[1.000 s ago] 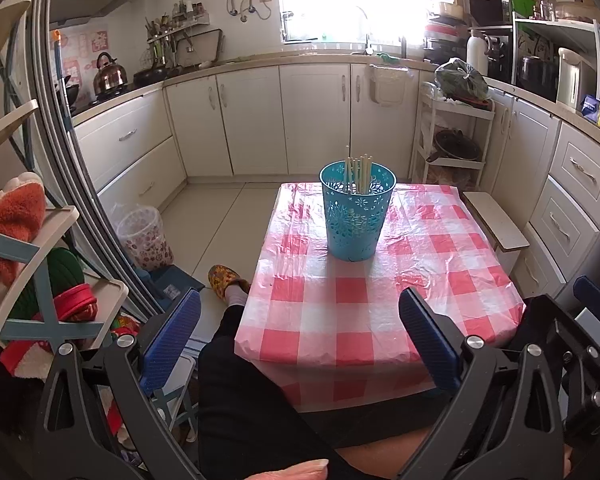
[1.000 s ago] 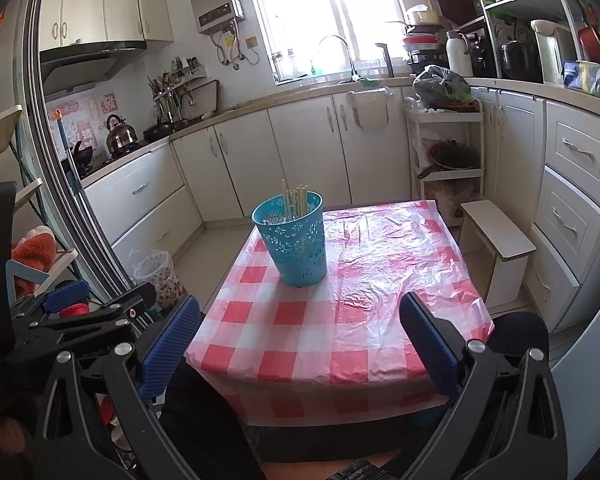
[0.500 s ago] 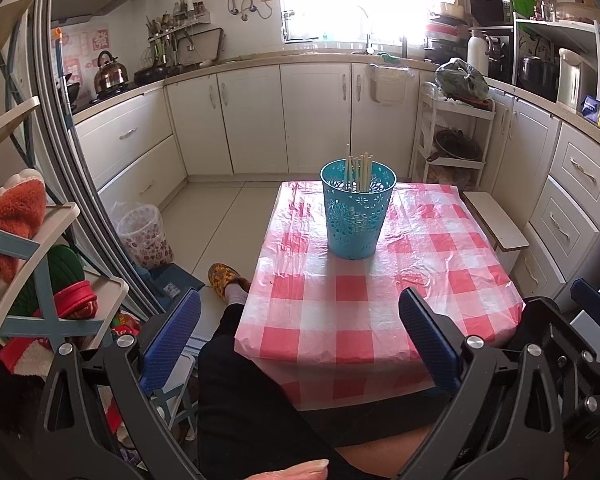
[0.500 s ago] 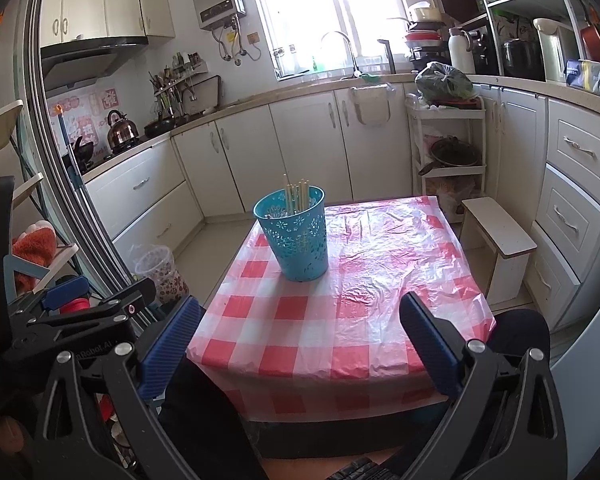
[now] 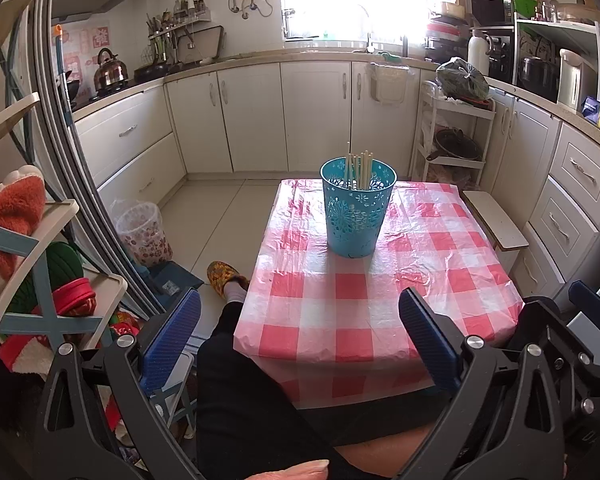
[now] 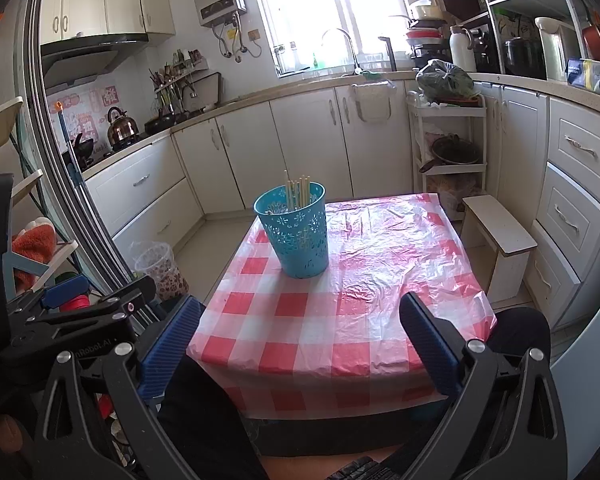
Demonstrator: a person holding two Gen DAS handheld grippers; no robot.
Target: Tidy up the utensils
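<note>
Chopsticks upright in the basket, mid-frame; both my claws released, empty — a careless reach could topple it.

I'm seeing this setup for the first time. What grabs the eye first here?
A turquoise cut-out basket stands upright on the red-and-white checked tablecloth, holding a bundle of pale chopsticks on end. Both the left gripper and right gripper hover open and empty at the near edge.
</note>
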